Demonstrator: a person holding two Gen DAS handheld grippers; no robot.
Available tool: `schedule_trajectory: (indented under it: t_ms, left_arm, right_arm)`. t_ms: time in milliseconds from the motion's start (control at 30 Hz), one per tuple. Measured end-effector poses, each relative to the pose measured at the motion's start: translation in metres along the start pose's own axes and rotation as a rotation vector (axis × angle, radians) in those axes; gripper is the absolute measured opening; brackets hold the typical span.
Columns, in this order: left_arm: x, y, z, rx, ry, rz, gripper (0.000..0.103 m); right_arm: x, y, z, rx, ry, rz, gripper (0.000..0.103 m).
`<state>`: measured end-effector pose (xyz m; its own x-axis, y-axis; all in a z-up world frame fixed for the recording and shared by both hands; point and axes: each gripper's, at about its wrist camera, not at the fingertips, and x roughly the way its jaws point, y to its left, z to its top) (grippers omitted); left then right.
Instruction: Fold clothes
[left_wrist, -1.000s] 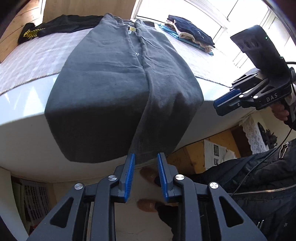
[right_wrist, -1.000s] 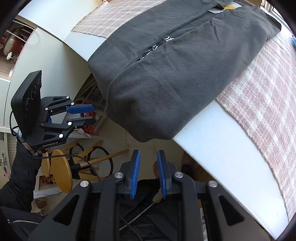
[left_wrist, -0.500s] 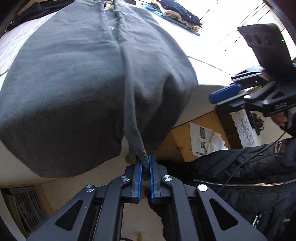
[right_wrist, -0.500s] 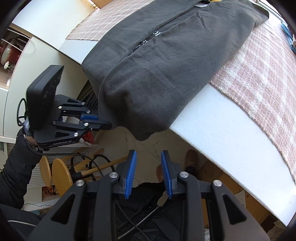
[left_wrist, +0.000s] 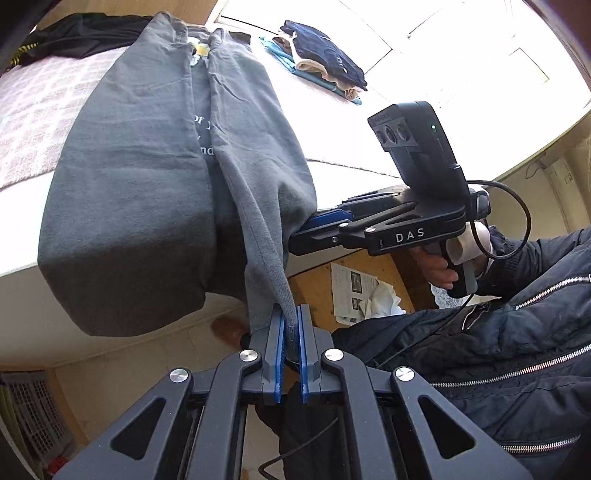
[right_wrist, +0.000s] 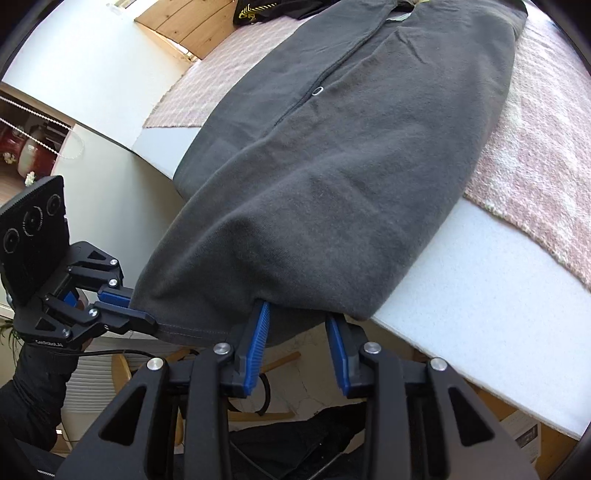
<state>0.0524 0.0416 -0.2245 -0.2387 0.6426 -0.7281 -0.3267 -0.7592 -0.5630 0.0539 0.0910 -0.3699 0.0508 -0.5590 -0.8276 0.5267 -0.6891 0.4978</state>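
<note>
**Left clamped on shirt hem, right fingers apart at the other corner**

Dark grey cotton T-shirt (left_wrist: 147, 192), sides folded in lengthwise, lies along the white counter (right_wrist: 480, 288) on a pink-and-white checked woven cloth (right_wrist: 535, 155). Its bottom end hangs over the near counter edge.

Left gripper (left_wrist: 290, 328): blue-padded fingers (left_wrist: 279, 343) closed tight on the hem corner of the shirt's folded-in flap. Fabric runs taut from the fingers up to the counter. Right-wrist view confirms the pinch on the hem (right_wrist: 140, 314).

Right gripper (right_wrist: 297, 321): its fingers have just been opening and stand apart. Their tips sit right at the hanging hem near the other corner, with fabric at or over the tips. No pinch visible. From the left-wrist view the tips (left_wrist: 306, 229) are hidden behind the shirt edge.

Background: stack of folded clothes, navy on top (left_wrist: 325, 62), at the far end of the counter. Black garment with yellow trim (left_wrist: 74, 33) at the far left. Person's dark zipped jacket (left_wrist: 498, 332) at right.
</note>
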Motion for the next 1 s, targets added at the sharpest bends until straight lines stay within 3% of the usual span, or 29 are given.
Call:
schedule_trajectory:
  t_ms: [33,100,200,300,400,467,500,567,767,1000]
  left_arm:
    - [0.0,0.0,0.0,0.0,0.0,-0.005,0.005]
    - [0.0,0.001,0.0,0.0,0.001,-0.015,0.005]
    - [0.0,0.003,0.001,0.0,0.003,-0.03,0.005]
    - [0.001,0.004,0.001,0.001,0.004,-0.046,0.005]
    - [0.001,0.005,0.002,0.001,0.006,-0.061,0.005]
    - [0.001,0.0,0.006,0.019,0.013,-0.066,0.005]
    - [0.002,-0.001,0.007,0.025,0.018,-0.065,0.005]
    - [0.002,-0.003,0.011,0.037,0.029,-0.064,0.005]
    - [0.006,-0.004,0.014,0.032,0.061,-0.047,0.005]
    - [0.007,-0.001,0.014,0.03,0.087,-0.029,0.005]
  right_arm:
    - [0.002,-0.002,0.0,0.013,0.0,0.024,0.025]
    - [0.002,-0.005,-0.001,0.026,-0.002,0.068,0.002]
    - [-0.002,-0.006,-0.005,0.017,0.002,0.091,0.002]
    - [-0.015,-0.007,-0.009,-0.004,0.017,0.075,0.002]
    - [-0.03,-0.009,-0.013,-0.037,0.008,-0.035,0.002]
    - [-0.03,-0.009,-0.016,-0.056,0.008,-0.119,0.009]
    - [-0.028,-0.009,-0.016,-0.064,0.007,-0.122,0.021]
    - [-0.022,-0.008,-0.014,-0.062,0.002,-0.136,0.03]
    - [0.004,-0.011,-0.01,-0.03,0.033,-0.146,0.031]
    - [0.021,-0.005,-0.004,-0.061,0.009,-0.108,0.03]
